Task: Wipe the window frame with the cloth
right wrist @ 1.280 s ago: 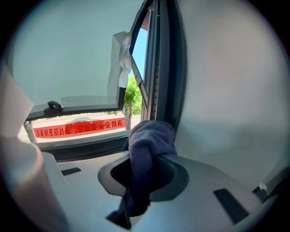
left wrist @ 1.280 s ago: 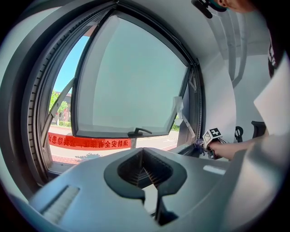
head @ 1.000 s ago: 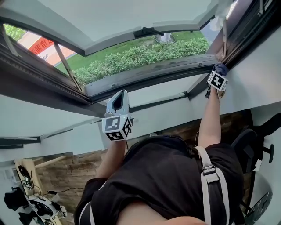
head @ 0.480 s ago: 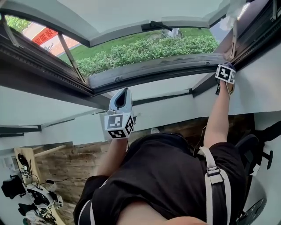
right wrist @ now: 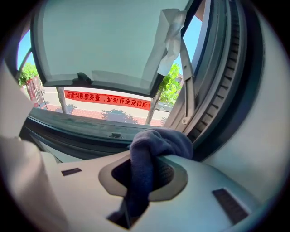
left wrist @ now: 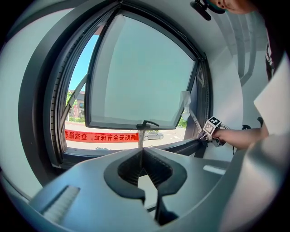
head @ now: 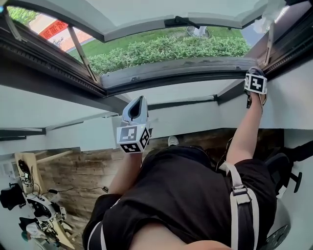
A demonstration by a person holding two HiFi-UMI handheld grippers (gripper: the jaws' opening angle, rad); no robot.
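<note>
The left gripper (head: 139, 108) is held up in front of the white wall (head: 58, 112) below the sill. Its jaws are brought together with nothing between them, and they point up at the window frame (head: 166, 74). A wood-plank floor (head: 73, 178) lies at lower left.

The dark grey frame's lower rail runs across the head view. The sash (head: 146, 14) is swung outward, with its handle (head: 180, 21) at mid bottom edge. A red banner (head: 53, 30) and a hedge (head: 171, 49) are outside.

The right gripper (head: 255, 77) is at the frame's lower right corner, with its jaws clamped on the cloth (right wrist: 152, 147). The dark blue cloth's long axis lies along the jaws. Its bunched end projects past the tips toward that corner, and its tail trails back toward the camera. Whether the cloth touches the frame cannot be told.

A white paper scrap (right wrist: 171, 31) hangs on the stay arm above.
</note>
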